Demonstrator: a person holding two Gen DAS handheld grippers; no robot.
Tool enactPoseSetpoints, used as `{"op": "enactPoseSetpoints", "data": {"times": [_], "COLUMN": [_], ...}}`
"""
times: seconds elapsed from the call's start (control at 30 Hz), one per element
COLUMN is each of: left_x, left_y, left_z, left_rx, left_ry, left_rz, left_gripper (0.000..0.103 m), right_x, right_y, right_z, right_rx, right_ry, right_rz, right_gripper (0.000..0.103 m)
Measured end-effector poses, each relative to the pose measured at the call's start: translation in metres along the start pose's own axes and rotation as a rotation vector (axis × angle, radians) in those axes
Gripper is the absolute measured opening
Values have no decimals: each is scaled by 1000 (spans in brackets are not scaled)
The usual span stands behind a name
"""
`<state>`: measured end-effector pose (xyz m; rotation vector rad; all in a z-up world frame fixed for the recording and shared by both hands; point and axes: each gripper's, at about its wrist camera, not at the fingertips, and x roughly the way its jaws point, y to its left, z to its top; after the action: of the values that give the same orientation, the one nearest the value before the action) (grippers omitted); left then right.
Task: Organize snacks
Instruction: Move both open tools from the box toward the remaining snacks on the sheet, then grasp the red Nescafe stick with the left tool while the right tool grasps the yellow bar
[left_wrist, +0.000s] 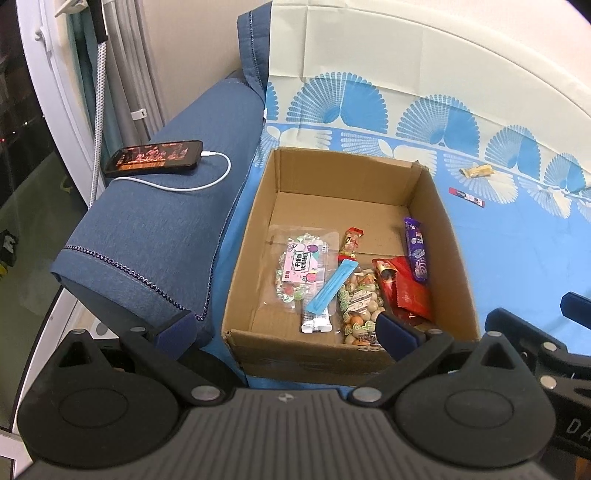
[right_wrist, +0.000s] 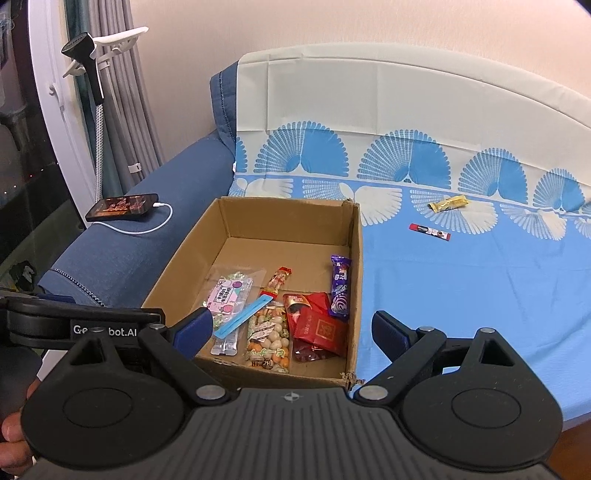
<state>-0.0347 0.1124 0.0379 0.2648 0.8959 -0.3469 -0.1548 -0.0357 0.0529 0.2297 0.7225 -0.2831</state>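
In the left wrist view, a brown cardboard box (left_wrist: 332, 254) is seen on a blue cloth (left_wrist: 517, 258) that is spread over a sofa. Many snacks are already laid inside the box: a clear candy bag (left_wrist: 301, 271), a long blue stick pack (left_wrist: 330, 286), a bag of nuts (left_wrist: 360, 308), a red packet (left_wrist: 408, 291), a purple bar (left_wrist: 416, 249) by the box's right wall, and a small red and gold sweet (left_wrist: 351, 242). The left tool (left_wrist: 286, 330) is held over the near edge of the box. Its jaws are spread wide and nothing is gripped. Beyond the box, to its right, two snacks are left out on the cloth: a yellow wrapper (left_wrist: 476, 171) and a red stick pack (left_wrist: 466, 196). A phone (left_wrist: 154, 157) is seen on the sofa arm, left of the box.

In the right wrist view, the same box (right_wrist: 354, 258) is seen with the snacks inside. The right tool (right_wrist: 291, 332) is held above the near right corner of the box. It is wide open too, and nothing is carried. The yellow wrapper (right_wrist: 448, 203) and the red stick pack (right_wrist: 429, 231) are seen well apart from the box, on its far right side.

Most of the job looks done. Two snacks are probably still to be put in the box.
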Motion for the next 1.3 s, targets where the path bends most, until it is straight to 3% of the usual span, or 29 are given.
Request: {"op": "enactPoseSetpoints", "data": {"times": [0.87,1.1,1.3], "left_x": [13,19,26], "left_y": [-17,-31,-55], "left_z": [7,24,52], "left_rx": [38,35,50], "left_ry": [47,70,54], "left_rz": [39,28,22], "left_gripper": [103,103,103], "right_x": [14,13,22], "right_y": [-24,-63,-124], "right_z": [-5,-2,-4], "right_rx": [69,130,232], "right_ry": [16,-27,-40], "right_rz": [35,-22,-127], "right_gripper": [94,94,94]}}
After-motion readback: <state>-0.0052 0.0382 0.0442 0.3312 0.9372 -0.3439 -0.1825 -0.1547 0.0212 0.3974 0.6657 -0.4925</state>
